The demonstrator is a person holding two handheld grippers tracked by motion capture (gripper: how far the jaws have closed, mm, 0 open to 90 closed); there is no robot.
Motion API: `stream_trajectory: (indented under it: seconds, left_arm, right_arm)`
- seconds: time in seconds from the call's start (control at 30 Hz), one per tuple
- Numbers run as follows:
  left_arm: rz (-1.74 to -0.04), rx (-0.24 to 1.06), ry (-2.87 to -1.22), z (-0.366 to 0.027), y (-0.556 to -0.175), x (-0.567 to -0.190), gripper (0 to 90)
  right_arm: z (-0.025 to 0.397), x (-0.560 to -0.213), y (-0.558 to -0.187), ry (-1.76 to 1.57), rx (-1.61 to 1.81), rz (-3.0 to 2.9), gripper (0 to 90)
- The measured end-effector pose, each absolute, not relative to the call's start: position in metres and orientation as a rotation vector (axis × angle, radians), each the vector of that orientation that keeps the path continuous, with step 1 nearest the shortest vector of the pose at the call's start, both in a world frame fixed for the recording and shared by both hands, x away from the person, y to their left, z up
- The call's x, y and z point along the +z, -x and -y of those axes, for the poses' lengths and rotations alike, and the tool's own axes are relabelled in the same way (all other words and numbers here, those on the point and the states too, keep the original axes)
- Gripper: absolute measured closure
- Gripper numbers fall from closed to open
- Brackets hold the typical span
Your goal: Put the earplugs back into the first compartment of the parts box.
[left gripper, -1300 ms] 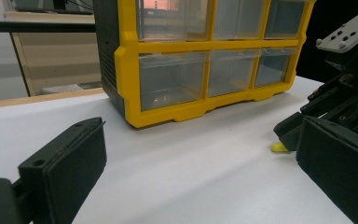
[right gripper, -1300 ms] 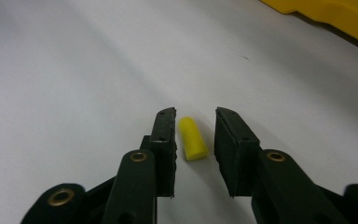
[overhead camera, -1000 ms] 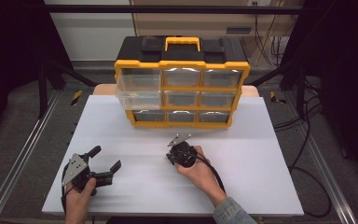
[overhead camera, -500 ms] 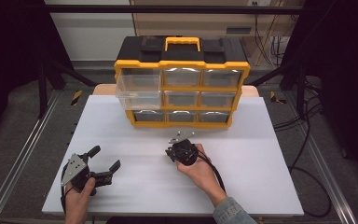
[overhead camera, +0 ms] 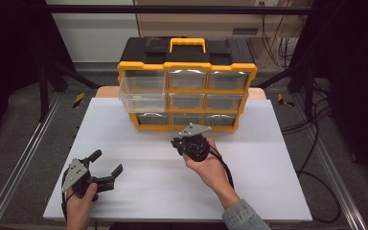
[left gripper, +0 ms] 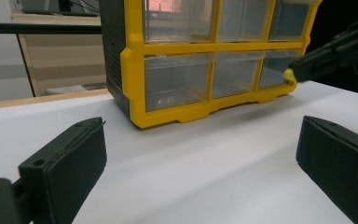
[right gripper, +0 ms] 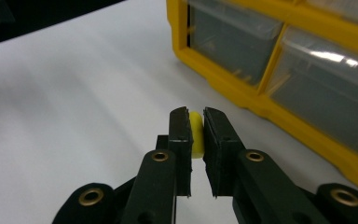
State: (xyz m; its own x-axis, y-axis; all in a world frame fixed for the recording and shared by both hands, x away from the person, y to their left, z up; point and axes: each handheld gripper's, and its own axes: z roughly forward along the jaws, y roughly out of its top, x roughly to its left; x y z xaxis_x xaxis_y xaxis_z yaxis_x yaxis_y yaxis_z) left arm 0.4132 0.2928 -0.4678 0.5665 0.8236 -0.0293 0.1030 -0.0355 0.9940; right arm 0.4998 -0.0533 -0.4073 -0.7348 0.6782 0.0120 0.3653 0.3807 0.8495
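Note:
A yellow and black drawer cabinet (overhead camera: 187,86) stands at the back of the white table (overhead camera: 268,158); its top-left clear drawer (overhead camera: 143,94) is pulled out. My right gripper (right gripper: 196,117) is shut on a small yellow piece (right gripper: 196,133), held above the table just in front of the cabinet (right gripper: 279,60). In the high view that gripper (overhead camera: 181,143) sits before the bottom row of drawers. My left gripper (overhead camera: 106,166) rests near the front left of the table, jaws wide open with nothing between them. The left gripper view shows the cabinet (left gripper: 205,65) and the yellow piece (left gripper: 289,74) at the right gripper's tip.
Metal rails run along both sides of the table. Cables lie on the floor to the right (overhead camera: 316,124). Open white table surface lies between the two grippers and to the right of the right hand.
My right gripper has moved a little toward the cabinet and turned slightly, still holding the yellow piece. The left gripper has stayed in place.

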Motion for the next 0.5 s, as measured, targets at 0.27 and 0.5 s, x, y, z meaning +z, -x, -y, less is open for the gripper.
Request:
stream_trajectory:
  seconds: [0.27, 0.5]
  left_arm:
    - [-0.827, 0.701, -1.514, -0.294, -0.413, -0.468, 1.3]
    - [-0.824, 0.701, -1.516, -0.293, -0.413, -0.468, 1.3]
  right_arm:
    - [0.060, -0.378, -0.503, -0.900, 1.335, -2.234, 82.4]
    - [0.066, -0.351, -0.505, -0.873, 1.334, -2.188, 82.3]
